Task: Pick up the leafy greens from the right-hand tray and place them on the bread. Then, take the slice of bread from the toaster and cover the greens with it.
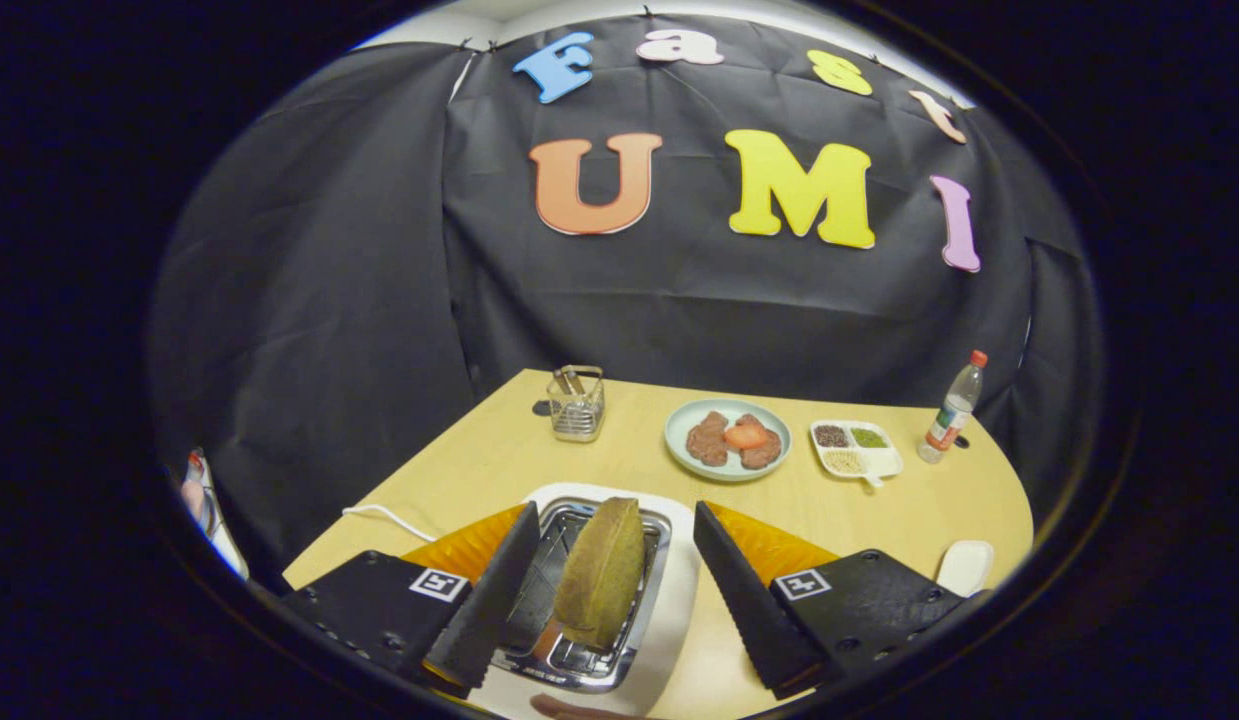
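1. No legible brand or label anywhere; only a square coded marker on each finger mount, and a water bottle (pixel 953 410) whose label is too small to read.
2. One gripper (pixel 607 560), fingers spread wide, gripping nothing, angled down over the wooden table (pixel 499 450).
3. One white toaster (pixel 669 620) directly between the fingers, its metal slot open at the top.
4. One slice of bread (pixel 601 572) standing upright in that slot, brownish-green face showing, clear of both fingers.
5. One pale round plate (pixel 727 440) beyond the fingertips, slightly toward the right finger, carrying two brown patties with one reddish slice on top.
6. One small white divided tray (pixel 856 448) just right of the plate, three compartments holding dark, green and pale bits.
7. One wire basket (pixel 577 405) beyond the left finger, contents unclear.
8. One white cable (pixel 384 515) trailing across the table outside the left finger.
9. One white object (pixel 965 566) outside the right finger, at the table edge.
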Action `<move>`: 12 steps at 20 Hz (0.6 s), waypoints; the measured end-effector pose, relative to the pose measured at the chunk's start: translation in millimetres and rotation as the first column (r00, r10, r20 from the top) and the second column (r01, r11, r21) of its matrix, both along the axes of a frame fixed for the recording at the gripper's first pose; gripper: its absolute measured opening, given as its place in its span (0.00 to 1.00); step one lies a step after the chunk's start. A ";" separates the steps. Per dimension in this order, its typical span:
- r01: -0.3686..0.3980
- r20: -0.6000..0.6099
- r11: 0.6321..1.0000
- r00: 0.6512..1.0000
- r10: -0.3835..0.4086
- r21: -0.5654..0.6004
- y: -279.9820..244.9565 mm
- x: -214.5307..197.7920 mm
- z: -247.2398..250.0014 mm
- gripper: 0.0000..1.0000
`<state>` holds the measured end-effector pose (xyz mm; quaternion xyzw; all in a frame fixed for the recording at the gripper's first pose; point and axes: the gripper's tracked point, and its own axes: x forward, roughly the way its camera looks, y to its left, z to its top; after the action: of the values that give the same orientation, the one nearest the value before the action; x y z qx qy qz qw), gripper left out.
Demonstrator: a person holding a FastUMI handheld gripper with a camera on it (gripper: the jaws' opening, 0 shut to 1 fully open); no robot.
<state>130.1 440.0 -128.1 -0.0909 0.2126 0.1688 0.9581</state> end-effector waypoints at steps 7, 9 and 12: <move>0.016 0.016 0.999 1.000 -0.015 -0.037 3.2 -13.7 -8.8 0.36; 0.032 0.013 0.998 0.999 -0.031 -0.046 1.7 -16.8 -10.2 0.22; 0.046 0.043 0.998 0.998 -0.044 -0.046 -0.4 -23.3 4.8 0.12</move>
<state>106.8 439.6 -123.3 -0.1124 0.1981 0.1403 0.9635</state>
